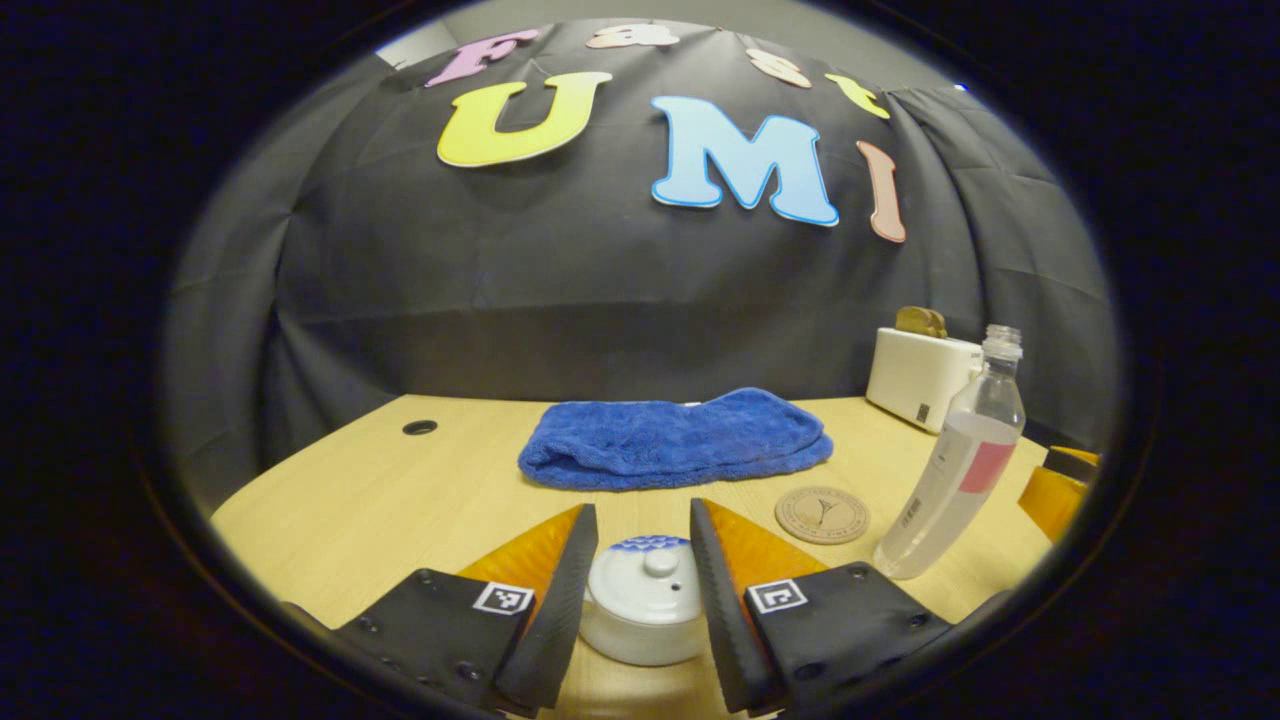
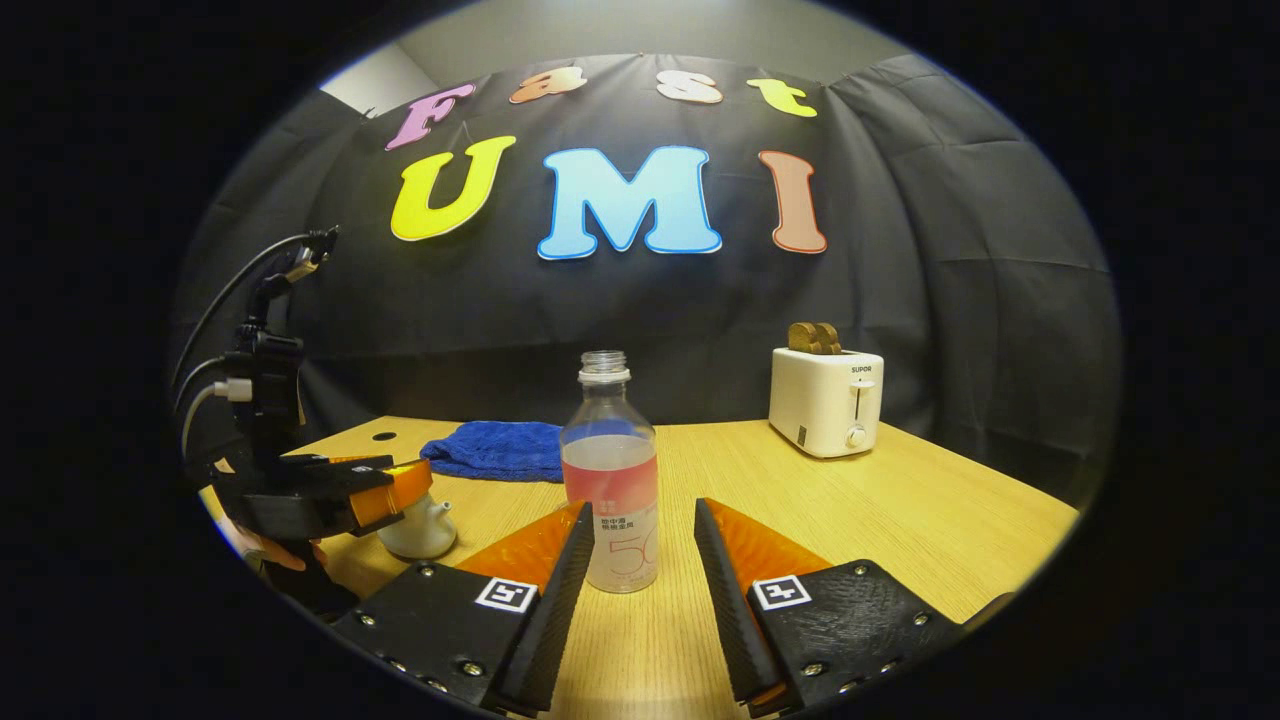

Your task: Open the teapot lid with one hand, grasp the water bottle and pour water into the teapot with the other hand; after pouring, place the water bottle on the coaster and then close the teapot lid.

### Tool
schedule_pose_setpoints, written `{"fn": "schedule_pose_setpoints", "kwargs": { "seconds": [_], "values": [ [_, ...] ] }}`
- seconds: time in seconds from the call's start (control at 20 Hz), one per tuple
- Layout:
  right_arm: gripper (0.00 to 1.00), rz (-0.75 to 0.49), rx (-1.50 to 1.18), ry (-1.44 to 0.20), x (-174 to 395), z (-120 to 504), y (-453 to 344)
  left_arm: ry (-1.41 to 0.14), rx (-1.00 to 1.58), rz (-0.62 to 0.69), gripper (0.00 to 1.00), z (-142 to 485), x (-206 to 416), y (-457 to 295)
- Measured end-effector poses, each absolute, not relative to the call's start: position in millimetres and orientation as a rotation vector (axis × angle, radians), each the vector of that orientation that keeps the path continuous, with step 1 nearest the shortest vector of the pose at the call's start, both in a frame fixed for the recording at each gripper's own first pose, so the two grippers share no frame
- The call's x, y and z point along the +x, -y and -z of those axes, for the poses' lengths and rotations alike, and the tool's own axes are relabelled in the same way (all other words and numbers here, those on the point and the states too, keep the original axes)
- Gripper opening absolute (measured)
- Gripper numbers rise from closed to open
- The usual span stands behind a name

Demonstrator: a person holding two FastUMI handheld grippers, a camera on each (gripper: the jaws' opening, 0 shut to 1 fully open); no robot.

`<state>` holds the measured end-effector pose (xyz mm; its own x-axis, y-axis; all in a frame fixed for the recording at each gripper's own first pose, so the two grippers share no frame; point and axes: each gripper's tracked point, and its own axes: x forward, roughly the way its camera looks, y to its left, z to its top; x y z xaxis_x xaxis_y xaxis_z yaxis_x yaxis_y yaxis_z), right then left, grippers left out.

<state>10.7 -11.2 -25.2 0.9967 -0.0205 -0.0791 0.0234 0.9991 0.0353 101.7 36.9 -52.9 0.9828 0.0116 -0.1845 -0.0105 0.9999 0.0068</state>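
Left gripper (image 1: 643, 560) straddles teapot lid (image 1: 645, 590) (markers unreadable).

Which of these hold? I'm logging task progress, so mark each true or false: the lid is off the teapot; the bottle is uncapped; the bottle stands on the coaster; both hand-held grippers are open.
1. The lid is off the teapot. False: it sits on it.
2. The bottle is uncapped. True.
3. The bottle stands on the coaster. False: it stands beside it on the table.
4. The left hand-held gripper and the right hand-held gripper are open. True.
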Motion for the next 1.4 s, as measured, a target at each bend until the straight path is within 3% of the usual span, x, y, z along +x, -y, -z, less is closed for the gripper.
{"fn": "schedule_pose_setpoints", "kwargs": {
  "seconds": [0.25, 0.4, 0.5, 0.6, 0.85, 1.4],
  "values": [
    [0.64, 0.026, 0.047, -0.083, 9.6, 25.6, 13.6, -0.186, 0.017, -0.010, 0.65, 53.7, 102.9, -36.7],
    [0.64, 0.028, 0.045, -0.079, 8.5, 23.8, 14.2, -0.185, 0.056, -0.003, 0.42, 51.8, 103.5, -35.1],
    [0.64, 0.029, 0.046, -0.078, 7.9, 23.4, 14.5, -0.200, 0.091, 0.014, 0.39, 52.2, 103.8, -30.8],
    [0.64, 0.029, 0.049, -0.080, 8.2, 24.1, 14.6, -0.193, 0.107, -0.006, 0.16, 50.8, 104.5, -29.7],
    [0.64, 0.037, 0.054, -0.077, 6.8, 24.2, 19.0, -0.180, 0.094, -0.009, 0.09, 46.7, 103.1, -31.8],
    [0.64, 0.025, 0.061, -0.096, 12.8, 29.5, 15.7, -0.148, 0.043, 0.021, 0.10, 27.9, 99.9, -33.7]
  ]
}}
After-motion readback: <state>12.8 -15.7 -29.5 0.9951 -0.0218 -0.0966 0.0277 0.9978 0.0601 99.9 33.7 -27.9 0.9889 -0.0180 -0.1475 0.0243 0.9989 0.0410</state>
